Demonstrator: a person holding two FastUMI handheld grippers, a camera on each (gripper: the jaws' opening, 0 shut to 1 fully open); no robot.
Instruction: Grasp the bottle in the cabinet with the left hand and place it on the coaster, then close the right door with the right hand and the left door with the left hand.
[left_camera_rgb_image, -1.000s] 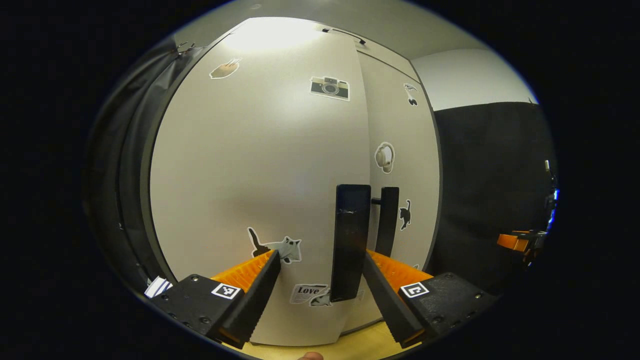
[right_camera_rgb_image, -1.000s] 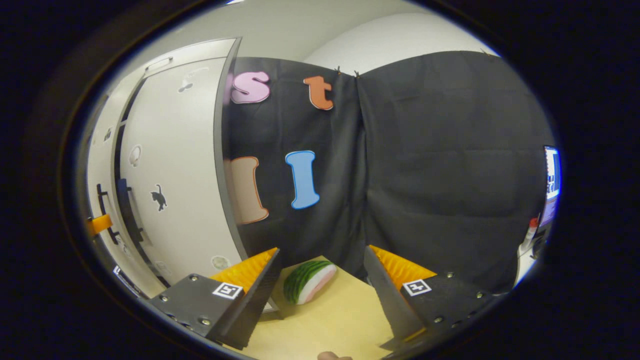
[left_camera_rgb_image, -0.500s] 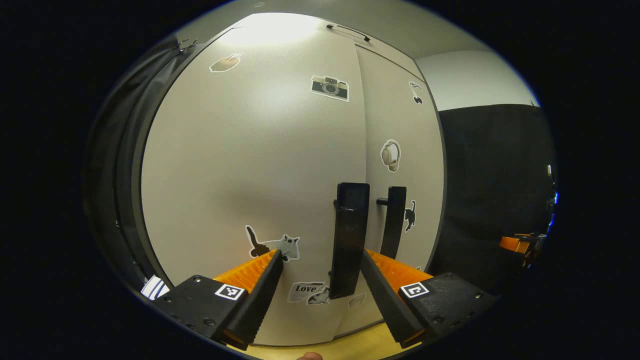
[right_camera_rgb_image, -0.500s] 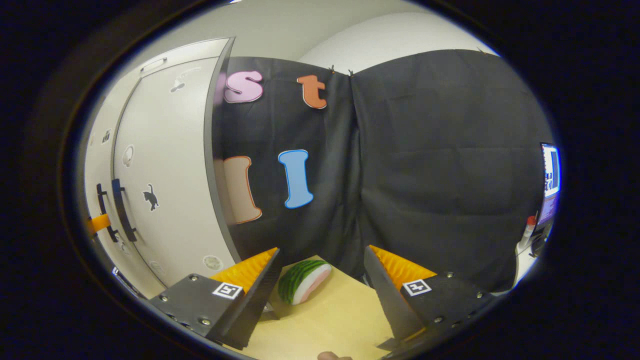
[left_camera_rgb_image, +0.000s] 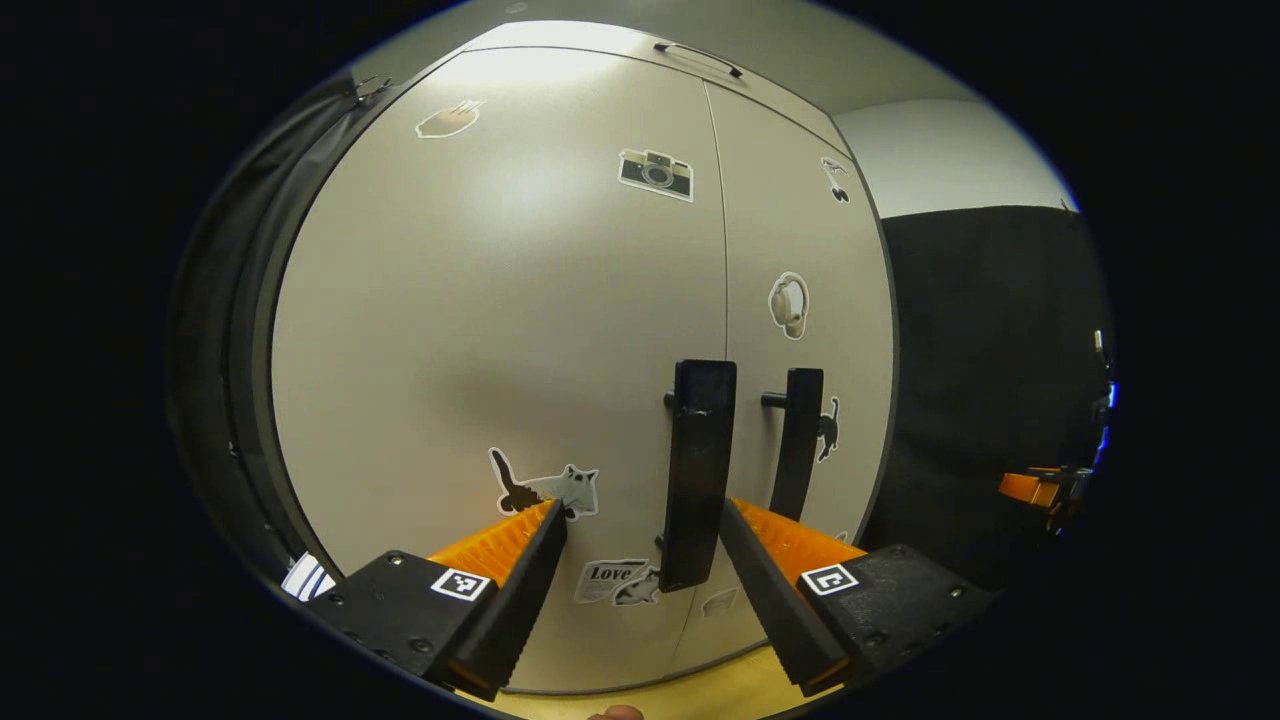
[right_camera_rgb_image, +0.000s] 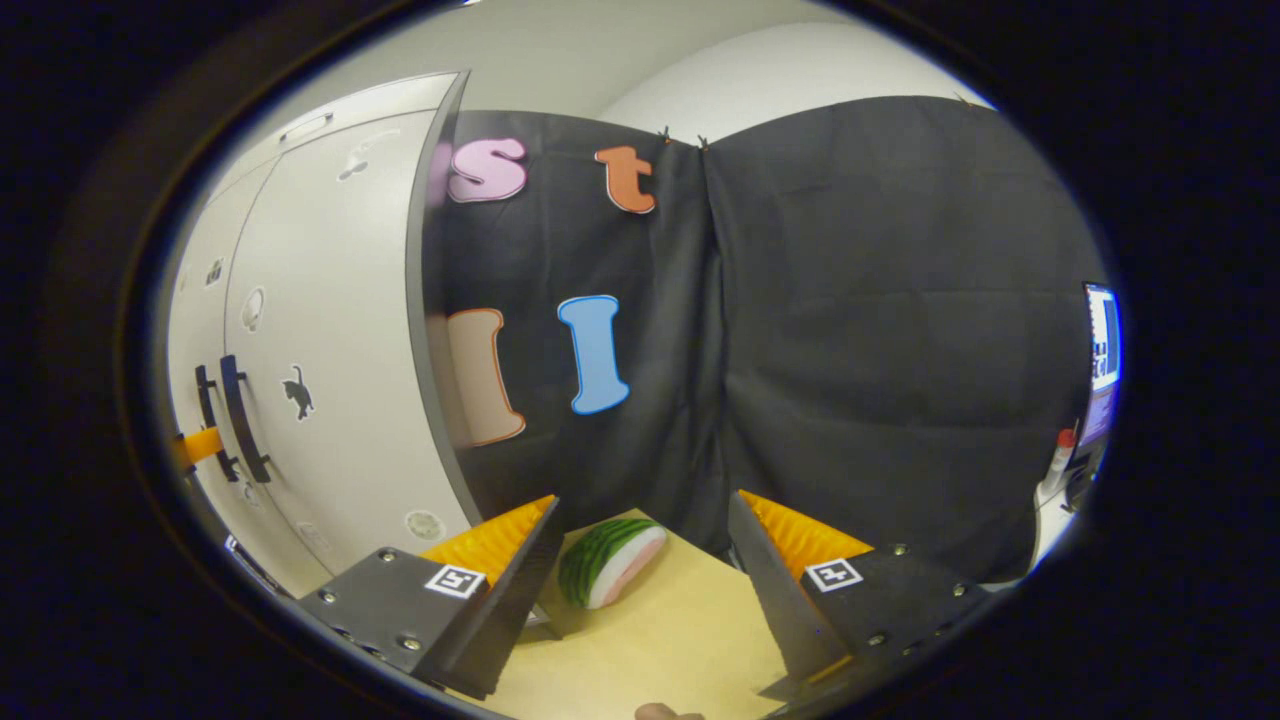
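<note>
In the left gripper view the pale cabinet stands close ahead with its left door (left_camera_rgb_image: 500, 330) and right door (left_camera_rgb_image: 810, 230) flush and closed. The left door's black handle (left_camera_rgb_image: 693, 470) rises between my left gripper's (left_camera_rgb_image: 640, 530) spread fingers; the gripper is open and I cannot tell if a finger touches the handle. The right door's handle (left_camera_rgb_image: 799, 440) sits just beyond. In the right gripper view my right gripper (right_camera_rgb_image: 645, 530) is open over the wooden table (right_camera_rgb_image: 660, 640), with the cabinet's right door (right_camera_rgb_image: 330, 330) and both handles (right_camera_rgb_image: 232, 400) at the far left.
A toy watermelon slice (right_camera_rgb_image: 608, 560) lies on the table near the black cloth wall (right_camera_rgb_image: 850, 330), between the right gripper's fingers. A strip of wooden tabletop (left_camera_rgb_image: 690, 690) runs under the cabinet. A screen (right_camera_rgb_image: 1100, 340) and a small bottle (right_camera_rgb_image: 1058, 465) sit at the far right edge.
The left door swung from slightly ajar to flush with the right door as my left gripper pressed forward. The right gripper barely moved.
</note>
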